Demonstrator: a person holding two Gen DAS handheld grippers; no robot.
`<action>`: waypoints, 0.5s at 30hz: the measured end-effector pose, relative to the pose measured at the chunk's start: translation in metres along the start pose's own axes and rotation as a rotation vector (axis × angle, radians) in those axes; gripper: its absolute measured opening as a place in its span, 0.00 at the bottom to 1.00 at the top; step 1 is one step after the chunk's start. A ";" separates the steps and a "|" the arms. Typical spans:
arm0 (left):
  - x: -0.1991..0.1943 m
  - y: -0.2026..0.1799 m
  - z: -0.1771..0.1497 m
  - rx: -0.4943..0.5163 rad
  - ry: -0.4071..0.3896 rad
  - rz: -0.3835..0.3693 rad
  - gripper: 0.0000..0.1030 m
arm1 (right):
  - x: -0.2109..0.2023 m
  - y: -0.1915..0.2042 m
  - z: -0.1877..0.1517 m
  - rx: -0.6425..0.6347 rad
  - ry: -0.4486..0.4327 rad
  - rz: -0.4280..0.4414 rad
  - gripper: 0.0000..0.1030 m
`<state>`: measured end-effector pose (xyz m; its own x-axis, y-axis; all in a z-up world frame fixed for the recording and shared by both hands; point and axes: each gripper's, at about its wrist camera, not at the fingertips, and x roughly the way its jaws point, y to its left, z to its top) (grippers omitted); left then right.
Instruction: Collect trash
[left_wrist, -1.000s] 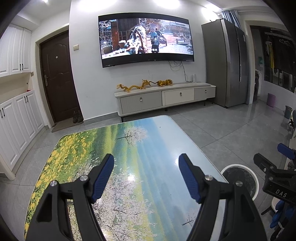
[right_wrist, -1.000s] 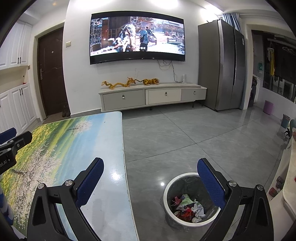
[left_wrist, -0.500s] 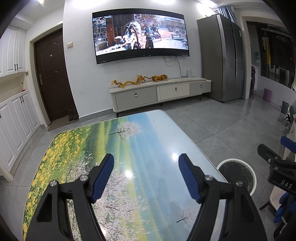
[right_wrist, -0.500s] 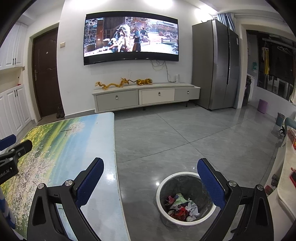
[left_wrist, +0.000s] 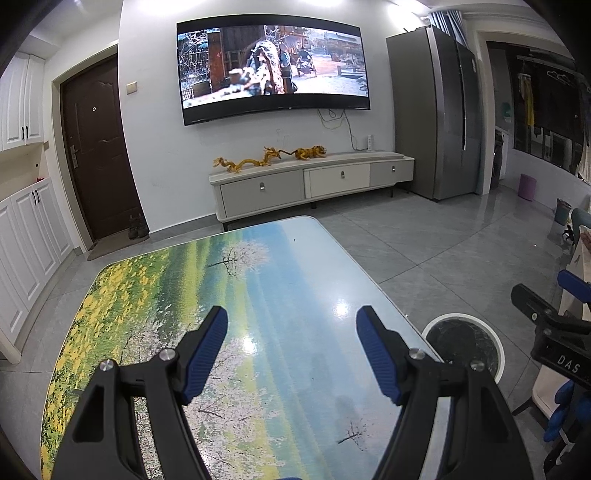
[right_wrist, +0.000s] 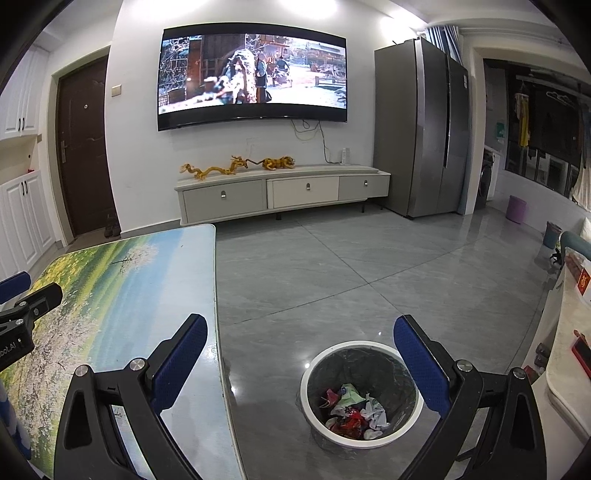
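Both grippers wide apart, holding nothing – trash is in the bin.

Left gripper (left_wrist: 291, 350) hangs over the picture table (left_wrist: 166, 295), fingers spread. Right gripper (right_wrist: 301, 358) is past the table's edge, above the floor, fingers spread too. White bin (right_wrist: 308, 402) sits on the floor beside the table w/ crumpled trash (right_wrist: 354, 410) at the bottom.

The left gripper (left_wrist: 291, 332) is built of black angular arms, each tipped with a blue ribbed pad (left_wrist: 207, 354) and fastened by silver screws. The right gripper (right_wrist: 299, 343) is made alike, with blue textured pads (right_wrist: 421, 365). White lettering, "DAS", is seen on its black body in the left view.
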<state>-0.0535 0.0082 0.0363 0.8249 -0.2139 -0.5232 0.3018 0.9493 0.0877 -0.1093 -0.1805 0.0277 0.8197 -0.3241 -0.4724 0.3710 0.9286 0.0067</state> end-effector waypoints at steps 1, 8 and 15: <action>0.000 0.000 0.000 0.000 0.002 -0.002 0.69 | 0.000 0.000 0.000 0.001 0.000 0.001 0.97; 0.001 0.002 0.000 -0.002 0.001 -0.001 0.69 | -0.001 -0.001 -0.002 0.000 -0.007 0.000 0.97; 0.000 0.004 -0.001 -0.004 -0.001 -0.001 0.69 | 0.000 -0.003 -0.002 0.003 -0.005 -0.004 0.97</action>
<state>-0.0527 0.0118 0.0357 0.8252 -0.2147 -0.5224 0.3001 0.9502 0.0836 -0.1112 -0.1833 0.0256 0.8204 -0.3285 -0.4681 0.3756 0.9268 0.0079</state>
